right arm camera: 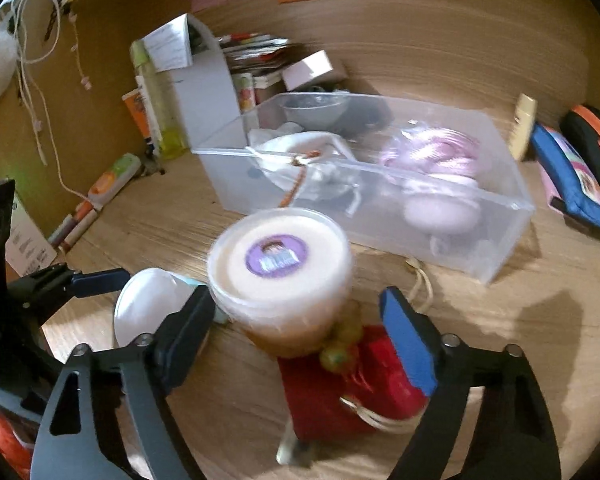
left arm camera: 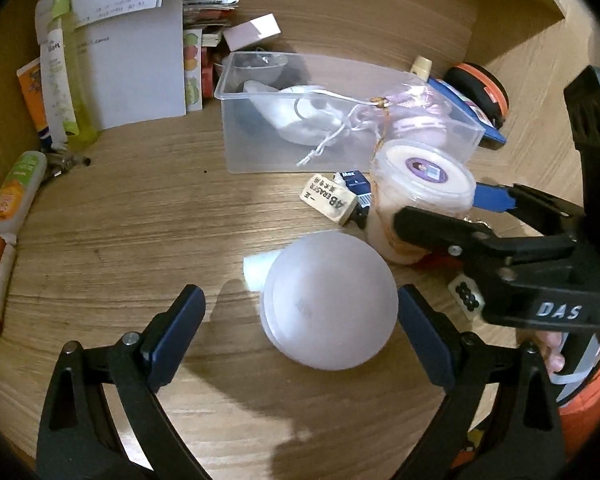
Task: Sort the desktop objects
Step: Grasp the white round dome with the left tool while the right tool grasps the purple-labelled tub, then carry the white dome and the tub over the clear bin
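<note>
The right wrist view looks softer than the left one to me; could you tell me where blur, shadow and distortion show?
Right wrist view: motion blur smears the lidded tub and clear bin. Left wrist view: sharp, with the left gripper casting dark shadows on the desk. Both: fisheye bending, dark corners.

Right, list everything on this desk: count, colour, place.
Clear plastic bin: one, mid-desk, holding white and lilac items.
Cream tub: one, purple label on lid, between the right gripper's fingers.
Frosted white dome: one, lying between the left gripper's fingers.
Eraser: one, cream, beside the tub.
Red pouch: one, under the tub.
Blue pouch: one, right of the bin.
Green bottle: one, back left, upright.
Left gripper: black, open.
Right gripper: black, open.
</note>
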Available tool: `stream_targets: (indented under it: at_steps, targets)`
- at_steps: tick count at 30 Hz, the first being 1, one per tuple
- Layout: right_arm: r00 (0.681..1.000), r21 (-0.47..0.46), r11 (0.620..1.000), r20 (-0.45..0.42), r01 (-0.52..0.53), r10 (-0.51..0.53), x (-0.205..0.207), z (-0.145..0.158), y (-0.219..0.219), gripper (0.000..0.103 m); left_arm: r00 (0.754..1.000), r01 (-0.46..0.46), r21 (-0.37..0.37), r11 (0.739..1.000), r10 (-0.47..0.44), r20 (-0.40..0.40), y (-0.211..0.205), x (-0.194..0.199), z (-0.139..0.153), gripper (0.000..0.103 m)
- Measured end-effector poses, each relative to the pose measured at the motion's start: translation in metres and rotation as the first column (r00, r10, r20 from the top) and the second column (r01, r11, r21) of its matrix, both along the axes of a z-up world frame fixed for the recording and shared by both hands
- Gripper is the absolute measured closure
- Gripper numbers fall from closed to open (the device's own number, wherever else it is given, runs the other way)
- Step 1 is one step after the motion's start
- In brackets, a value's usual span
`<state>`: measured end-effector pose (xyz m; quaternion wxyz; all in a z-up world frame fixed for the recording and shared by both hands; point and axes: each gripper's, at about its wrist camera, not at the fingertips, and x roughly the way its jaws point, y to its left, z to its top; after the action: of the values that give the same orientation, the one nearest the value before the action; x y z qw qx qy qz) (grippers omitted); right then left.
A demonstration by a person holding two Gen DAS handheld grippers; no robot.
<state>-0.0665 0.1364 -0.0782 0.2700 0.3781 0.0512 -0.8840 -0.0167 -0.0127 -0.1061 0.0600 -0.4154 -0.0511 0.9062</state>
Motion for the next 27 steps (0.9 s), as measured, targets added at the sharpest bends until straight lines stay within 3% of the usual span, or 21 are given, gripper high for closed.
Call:
stream_targets:
  at_steps: [3,7,10,16,27]
  targets:
    - [1.000,0.001,1.000,0.007,-0.029,0.029,-0.005,-0.001,-0.010,0.040,1.000,0.003,0.005,1.000,-0.003,0.008,0.002,-0.003,0.000,0.019]
    - [1.000,-0.018,0.999,0.006,-0.028,0.028,-0.009,-0.001,-0.009,0.041,1.000,0.002,0.018,1.000,-0.002,0.009,0.001,-0.002,0.000,0.025]
    - [1.000,-0.041,0.999,0.018,-0.014,0.015,-0.010,-0.001,-0.002,0.041,1.000,0.006,0.030,1.000,-0.006,0.015,0.001,-0.001,-0.002,0.034]
    - [0.999,-0.113,0.993,0.043,0.019,-0.014,-0.013,0.007,0.015,0.042,1.000,-0.022,0.054,0.998,0.021,0.017,-0.003,0.000,-0.002,0.035]
    - [0.997,-0.162,0.985,-0.022,0.066,-0.071,-0.002,0.039,0.043,0.041,0.995,-0.077,0.074,0.994,0.081,-0.059,-0.020,0.006,0.023,0.035]
